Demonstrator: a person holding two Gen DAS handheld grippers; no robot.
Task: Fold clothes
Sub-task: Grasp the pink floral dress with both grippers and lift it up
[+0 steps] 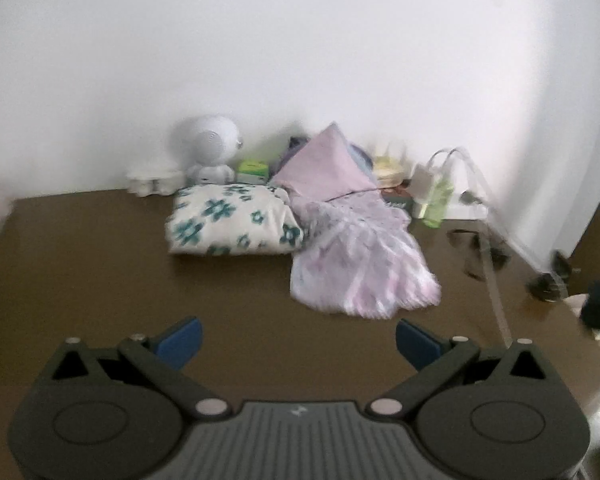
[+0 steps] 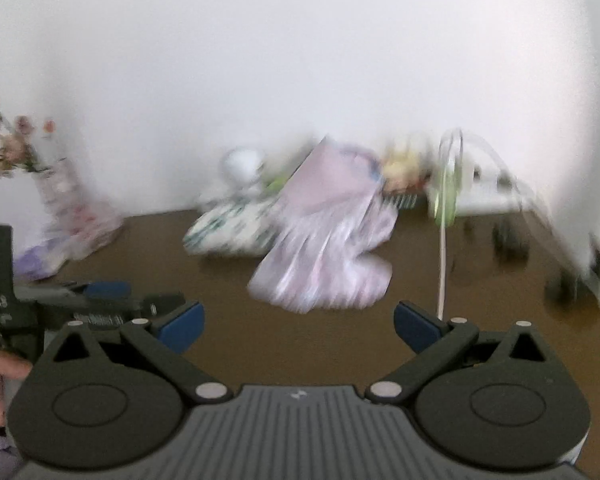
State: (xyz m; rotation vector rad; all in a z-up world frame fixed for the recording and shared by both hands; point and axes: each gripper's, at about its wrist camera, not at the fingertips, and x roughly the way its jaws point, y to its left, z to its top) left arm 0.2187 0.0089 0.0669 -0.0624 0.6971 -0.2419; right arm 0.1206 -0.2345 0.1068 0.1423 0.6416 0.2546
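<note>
Looking across the brown table, I have a broad bare stretch between my grippers and the clothes, which is good room for spreading and folding. The far edge is crowded along the wall: a white round gadget, a green bottle and dark cables to the right, so I would keep any sweep short of those.

The floral garment lies as a plump squared bundle near the back, touching the lilac garment, which slumps loosely from a propped peak toward me. The lilac one looks thin, light and limp, perhaps a bit slick; I judge its near hem the place to pinch.

My left gripper hangs spread and empty over the table; my right gripper likewise, though that view is blurred.
</note>
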